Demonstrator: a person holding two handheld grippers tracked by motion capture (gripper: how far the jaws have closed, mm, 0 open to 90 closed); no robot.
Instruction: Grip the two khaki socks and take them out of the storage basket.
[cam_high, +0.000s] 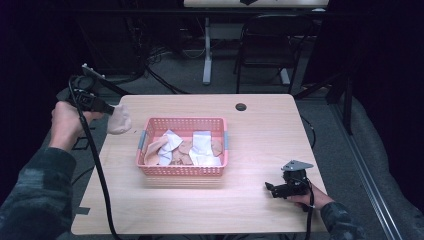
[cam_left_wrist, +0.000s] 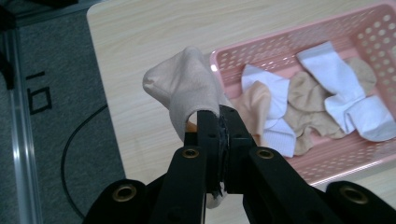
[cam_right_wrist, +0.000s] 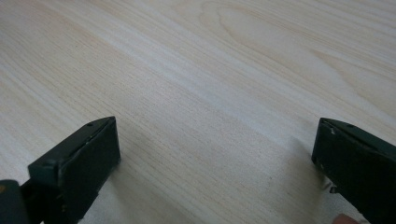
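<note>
High view: above the near side, looking forward and down on the table (cam_high: 260, 200).
Left gripper view: close, shares the basket (cam_left_wrist: 327, 44).
Right gripper view: skims the tabletop.

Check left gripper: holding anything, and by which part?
Left gripper is shut on a beige sock, pinched at one end, cuff or toe unclear. Right gripper is open, holding nothing.

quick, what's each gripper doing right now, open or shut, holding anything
Left gripper: shut on a beige sock, held up beside the pink basket.
Right gripper: open, holding nothing, low over the table.
</note>
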